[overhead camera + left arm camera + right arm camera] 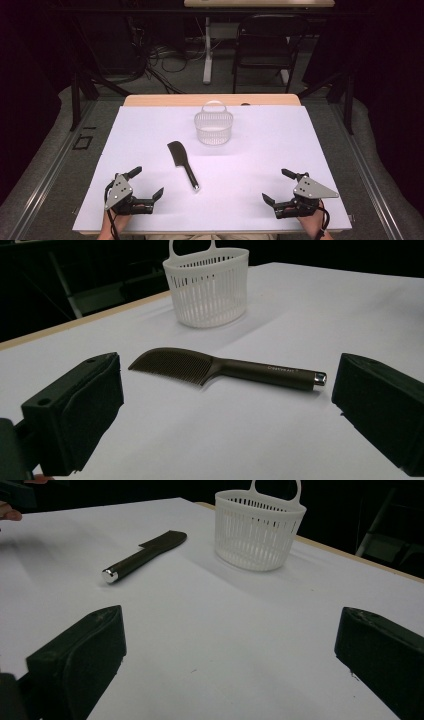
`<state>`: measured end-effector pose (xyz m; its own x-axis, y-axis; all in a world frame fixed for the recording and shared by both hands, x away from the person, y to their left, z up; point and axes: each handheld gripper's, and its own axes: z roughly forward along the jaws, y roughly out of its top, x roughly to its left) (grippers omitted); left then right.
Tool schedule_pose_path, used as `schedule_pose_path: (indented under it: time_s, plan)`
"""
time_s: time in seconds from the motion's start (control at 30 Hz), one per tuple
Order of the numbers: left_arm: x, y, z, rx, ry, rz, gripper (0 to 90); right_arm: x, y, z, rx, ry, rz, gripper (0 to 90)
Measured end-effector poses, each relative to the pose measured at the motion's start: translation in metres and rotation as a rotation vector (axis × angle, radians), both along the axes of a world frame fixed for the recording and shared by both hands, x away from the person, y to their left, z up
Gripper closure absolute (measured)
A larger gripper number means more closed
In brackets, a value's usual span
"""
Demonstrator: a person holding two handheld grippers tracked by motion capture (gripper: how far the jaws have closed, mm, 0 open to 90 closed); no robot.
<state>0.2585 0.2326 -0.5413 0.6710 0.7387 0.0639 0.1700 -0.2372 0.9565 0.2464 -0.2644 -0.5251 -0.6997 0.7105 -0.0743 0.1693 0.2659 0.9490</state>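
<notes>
My left claw [148,183] rested low at the near left of the white worktop [280,145], its jaws spread wide with nothing between them, and my right claw [278,186] sat at the near right in the same way, gaping and empty. Between the two, a little nearer my left, lay the comb [183,165], flat on the sheet, its toothed head pointing toward the far edge and its handle running back toward me. Nothing lay between either claw and the comb; in the left gripper view it [225,370] lay side-on just beyond my jaws, on bare sheet. Behind it, well apart from the comb, stood the basket [214,127], upright near the far middle of the worktop. The comb was dark brown and matte, with fine close teeth along a curved head, a slim rounded handle bearing small pale lettering, and a shiny metal cap [320,379] at its end. The basket [207,287] was white plastic, oval, with thin vertical slats all around and a loop handle rising from its far rim. A strip of pale wood [210,100] showed past the sheet's far edge, and beyond it, on the floor, stood a dark folding chair [267,47] and tangled cables [165,57].
</notes>
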Motion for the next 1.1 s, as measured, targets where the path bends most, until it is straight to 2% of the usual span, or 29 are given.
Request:
schedule_pose_path:
  time_s: [0.67,0.97,1.1]
  plan:
    - [0.01,-0.02,0.001,0.035,-0.001,-0.025,1.3,0.004,0.003,-0.003,-0.021,0.024,0.008,0.0]
    - [0.02,-0.029,0.0,0.038,0.023,-0.042,0.3,0.005,0.003,-0.004,-0.02,0.031,0.009,0.0]
    - [0.022,-0.032,0.001,0.035,0.022,-0.047,0.3,0.005,0.004,-0.004,-0.024,0.026,0.011,0.0]
